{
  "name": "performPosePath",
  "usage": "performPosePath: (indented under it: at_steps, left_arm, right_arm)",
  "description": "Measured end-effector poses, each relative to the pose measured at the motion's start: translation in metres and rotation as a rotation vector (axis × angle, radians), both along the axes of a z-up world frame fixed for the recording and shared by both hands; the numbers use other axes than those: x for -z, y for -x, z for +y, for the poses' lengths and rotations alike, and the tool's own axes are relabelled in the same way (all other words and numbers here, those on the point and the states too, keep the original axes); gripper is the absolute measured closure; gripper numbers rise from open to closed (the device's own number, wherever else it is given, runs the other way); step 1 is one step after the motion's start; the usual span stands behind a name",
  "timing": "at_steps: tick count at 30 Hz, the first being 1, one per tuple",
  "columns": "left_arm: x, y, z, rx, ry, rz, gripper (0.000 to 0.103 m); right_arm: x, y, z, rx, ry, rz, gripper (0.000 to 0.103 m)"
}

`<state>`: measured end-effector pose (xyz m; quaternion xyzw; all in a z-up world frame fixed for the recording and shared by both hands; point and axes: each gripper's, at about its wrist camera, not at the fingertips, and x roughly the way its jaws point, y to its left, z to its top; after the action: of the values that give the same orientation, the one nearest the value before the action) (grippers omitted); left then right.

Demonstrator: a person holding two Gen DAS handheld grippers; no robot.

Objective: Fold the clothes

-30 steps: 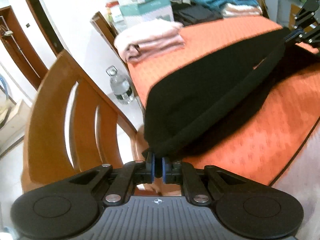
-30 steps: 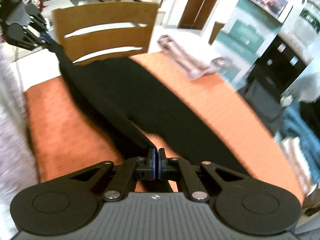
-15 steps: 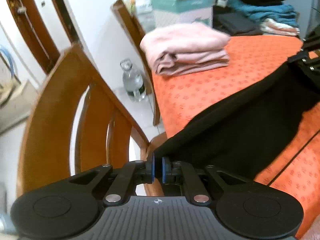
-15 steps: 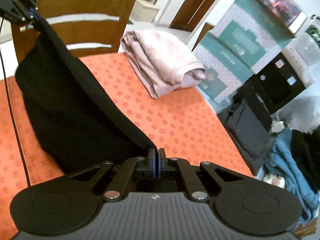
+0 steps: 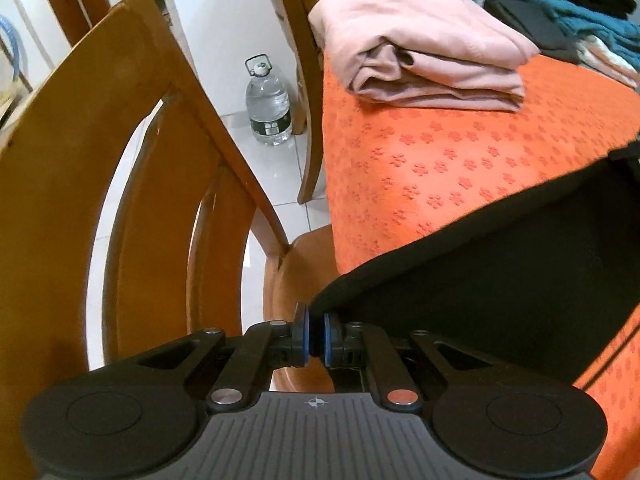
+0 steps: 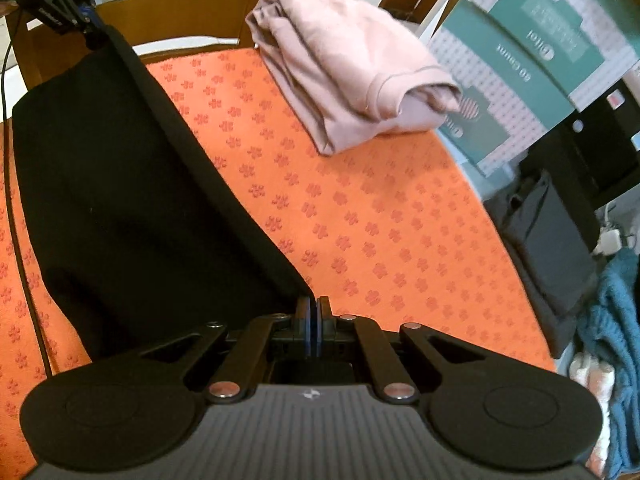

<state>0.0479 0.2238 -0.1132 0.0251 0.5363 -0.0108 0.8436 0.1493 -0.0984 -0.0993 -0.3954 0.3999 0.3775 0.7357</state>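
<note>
Claws (image 5: 315,334) (image 6: 312,322) (both pinching) on matte black cloth (image 6: 132,200)

black hand-held gripper (image 5: 315,335), blue pads, silver screws

In the right wrist view, the garment (image 6: 132,208) hangs at left over the table (image 6: 360,216), strung between the right gripper (image 6: 312,316) at bottom centre and the left gripper (image 6: 90,24) at upper left. The folded clothes (image 6: 352,64) lie on the table at upper centre, boxes (image 6: 520,64) at upper right, a chair (image 6: 180,4) behind the table's top edge.
</note>
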Motion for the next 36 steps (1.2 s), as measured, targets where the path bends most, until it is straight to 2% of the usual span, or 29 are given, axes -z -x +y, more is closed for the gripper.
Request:
performPosePath:
  at_steps: [3,5,8,9,11,15,24,36]
  left_arm:
    - [0.007,-0.005,0.001,-0.027,0.017,0.017,0.093]
    - [0.011,-0.007,0.002,-0.058,0.023,0.025,0.084]
    - [0.008,-0.007,0.007,-0.124,0.034,0.015,0.080]
    - [0.004,-0.005,0.009,-0.142,0.047,0.005,0.077]
    - [-0.006,0.000,0.011,-0.170,0.063,-0.016,0.065]
    - [-0.029,0.011,0.003,-0.185,0.068,-0.052,0.059]
    - [-0.065,0.035,-0.038,-0.154,0.061,-0.115,0.058]
    - [-0.080,0.064,-0.119,-0.112,0.065,-0.117,0.052]
  right_arm:
    - [0.004,-0.003,0.000,0.009,0.007,0.024,0.100]
    - [0.007,-0.004,0.001,0.018,0.004,0.031,0.099]
    - [0.004,-0.006,0.000,0.035,-0.010,0.037,0.098]
    - [0.001,-0.006,-0.002,0.048,-0.024,0.041,0.094]
    - [-0.006,-0.006,-0.006,0.074,-0.052,0.046,0.089]
    - [-0.027,-0.001,-0.023,0.154,-0.123,0.045,0.081]
    - [-0.063,0.032,-0.089,0.301,-0.207,0.011,0.077]
    - [-0.072,0.084,-0.191,0.398,-0.239,0.014,0.071]
